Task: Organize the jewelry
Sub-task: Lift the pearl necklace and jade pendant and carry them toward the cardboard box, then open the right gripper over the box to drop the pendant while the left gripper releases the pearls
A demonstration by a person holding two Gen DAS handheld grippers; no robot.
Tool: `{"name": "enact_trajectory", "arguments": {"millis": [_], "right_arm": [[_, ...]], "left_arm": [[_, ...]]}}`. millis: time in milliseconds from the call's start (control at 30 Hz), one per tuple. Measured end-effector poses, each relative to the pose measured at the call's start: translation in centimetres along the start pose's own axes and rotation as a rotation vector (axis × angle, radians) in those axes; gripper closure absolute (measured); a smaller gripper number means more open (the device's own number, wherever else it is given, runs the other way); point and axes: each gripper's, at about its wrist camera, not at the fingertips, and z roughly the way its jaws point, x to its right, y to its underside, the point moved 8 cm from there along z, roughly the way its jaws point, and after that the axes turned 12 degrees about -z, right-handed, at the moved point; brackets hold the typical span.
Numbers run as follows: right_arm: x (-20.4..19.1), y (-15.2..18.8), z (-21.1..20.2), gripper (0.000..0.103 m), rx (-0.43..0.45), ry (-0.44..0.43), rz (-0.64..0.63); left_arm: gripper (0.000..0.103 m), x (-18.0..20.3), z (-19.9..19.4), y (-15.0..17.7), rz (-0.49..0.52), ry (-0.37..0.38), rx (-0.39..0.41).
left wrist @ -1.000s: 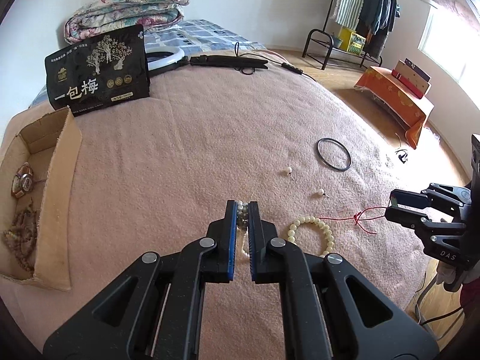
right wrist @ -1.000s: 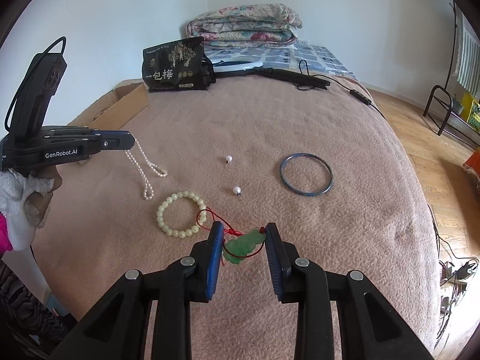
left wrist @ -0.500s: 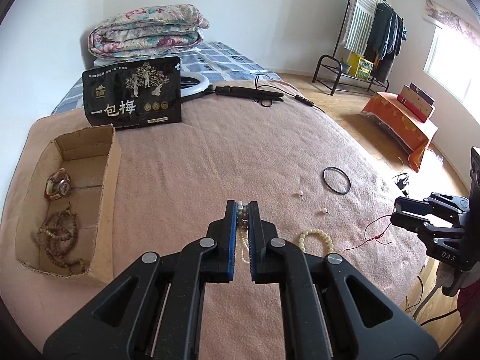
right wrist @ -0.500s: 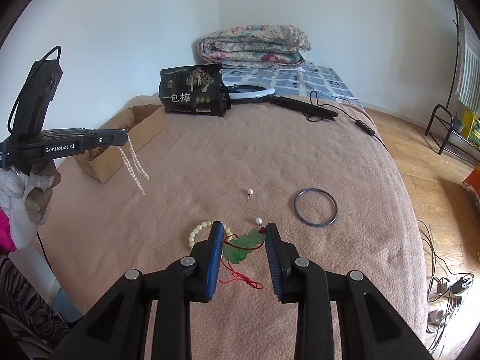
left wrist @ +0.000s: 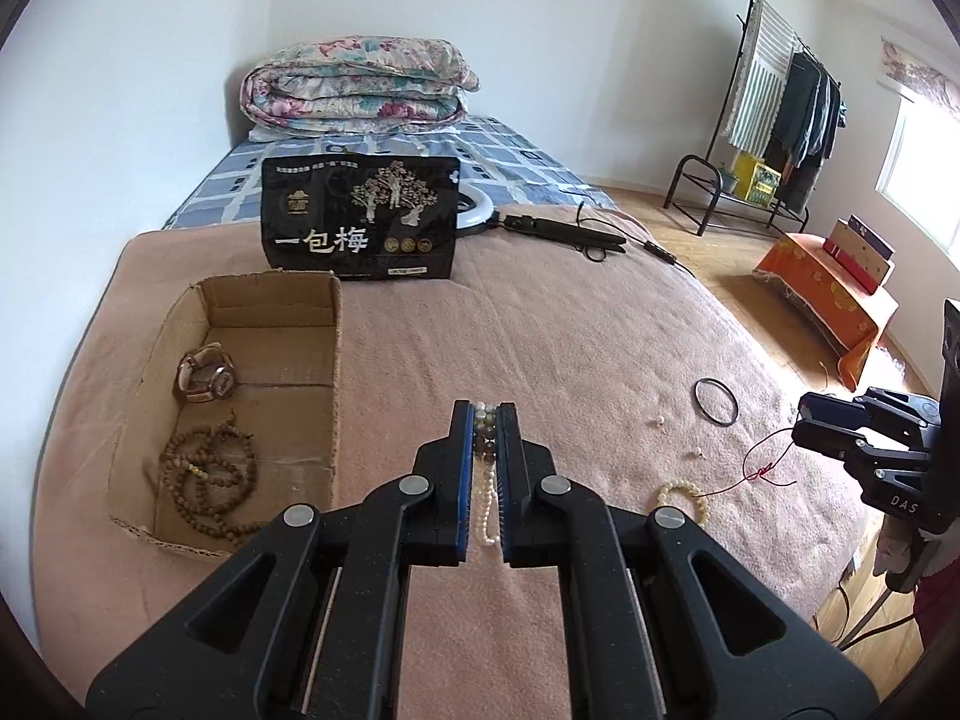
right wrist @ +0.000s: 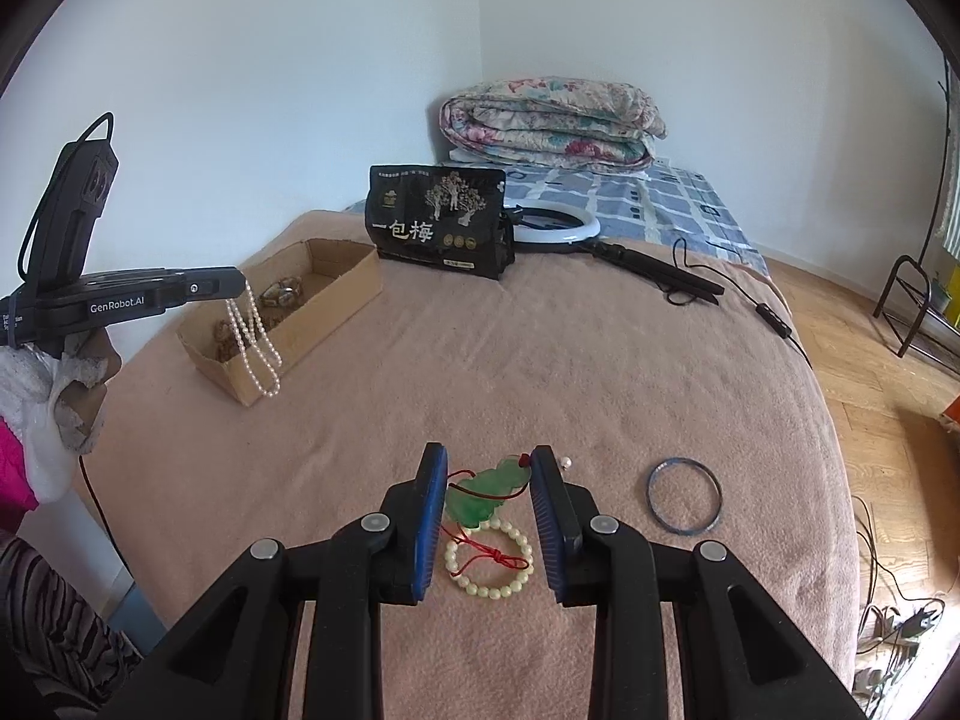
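My left gripper (left wrist: 485,414) is shut on a white pearl necklace (left wrist: 486,498), which hangs from it in the air in the right wrist view (right wrist: 255,339), just in front of the cardboard box (right wrist: 336,315). The box (left wrist: 333,360) holds a watch (left wrist: 204,375) and brown bead strands (left wrist: 210,483). My right gripper (right wrist: 489,471) is shut on a green jade pendant (right wrist: 489,492) with a red cord, held above a cream bead bracelet (right wrist: 489,561) on the pink blanket. The red cord trails from it in the left wrist view (left wrist: 765,468).
A dark bangle (right wrist: 684,504) and two loose pearls (left wrist: 660,420) lie on the blanket. A black snack bag (left wrist: 360,219), a ring light (right wrist: 555,225) with cable and a folded quilt (left wrist: 354,87) stand behind. The blanket's edge drops to wooden floor at right.
Both grippers have risen. The left has carried the pearl necklace left toward the cardboard box. The right has lifted the jade pendant off the blanket.
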Motion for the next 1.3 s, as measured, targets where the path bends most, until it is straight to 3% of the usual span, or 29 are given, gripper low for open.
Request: {"name": "enact_trajectory", "arguments": {"millis": [567, 900, 1300], "right_arm": [[-6.0, -11.4, 6.5, 0.075, 0.085, -0.111, -0.099], [-9.2, -15.8, 11.6, 0.075, 0.092, -0.178, -0.132], [-11.8, -18.6, 17.3, 0.075, 0.078, -0.275, -0.074]], "left_arm": [[0.098, -9.7, -1.8, -3.3, -0.111, -0.074, 0.069], [0.098, -11.3, -0.5, -3.1, -0.123, -0.078, 0.061], [0.098, -12.4, 1.6, -1.9, -0.132, -0.076, 0.031]]}}
